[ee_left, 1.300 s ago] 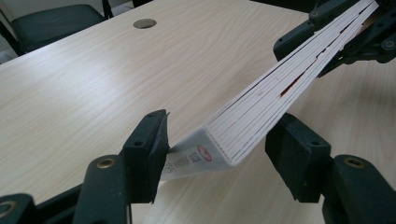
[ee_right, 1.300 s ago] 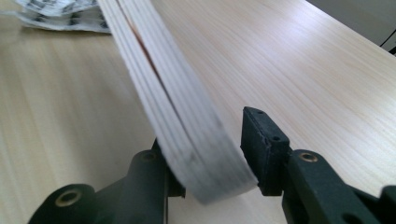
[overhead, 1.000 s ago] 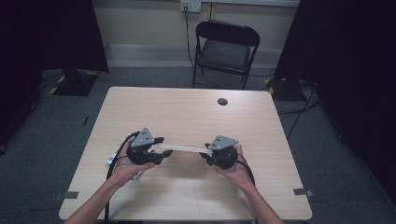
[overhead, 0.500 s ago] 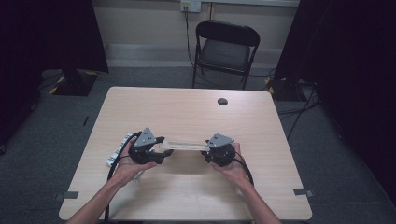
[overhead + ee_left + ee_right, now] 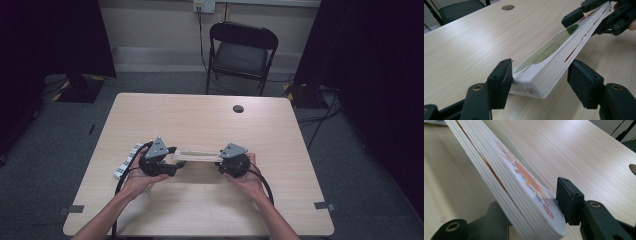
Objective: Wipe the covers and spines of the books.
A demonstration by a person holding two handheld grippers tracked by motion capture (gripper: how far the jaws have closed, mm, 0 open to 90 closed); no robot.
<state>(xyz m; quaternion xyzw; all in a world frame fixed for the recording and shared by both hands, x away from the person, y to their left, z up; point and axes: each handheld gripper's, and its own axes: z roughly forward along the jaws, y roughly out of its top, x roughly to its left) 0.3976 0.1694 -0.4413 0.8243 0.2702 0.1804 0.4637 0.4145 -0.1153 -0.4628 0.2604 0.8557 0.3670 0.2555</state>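
A thick white-paged book with a green-printed cover (image 5: 199, 154) is held above the near middle of the light wooden table (image 5: 200, 115). The left gripper (image 5: 540, 80) straddles its left end, one jaw touching, the other apart. The right gripper (image 5: 534, 217) clamps its right end, its jaws having just opened slightly.
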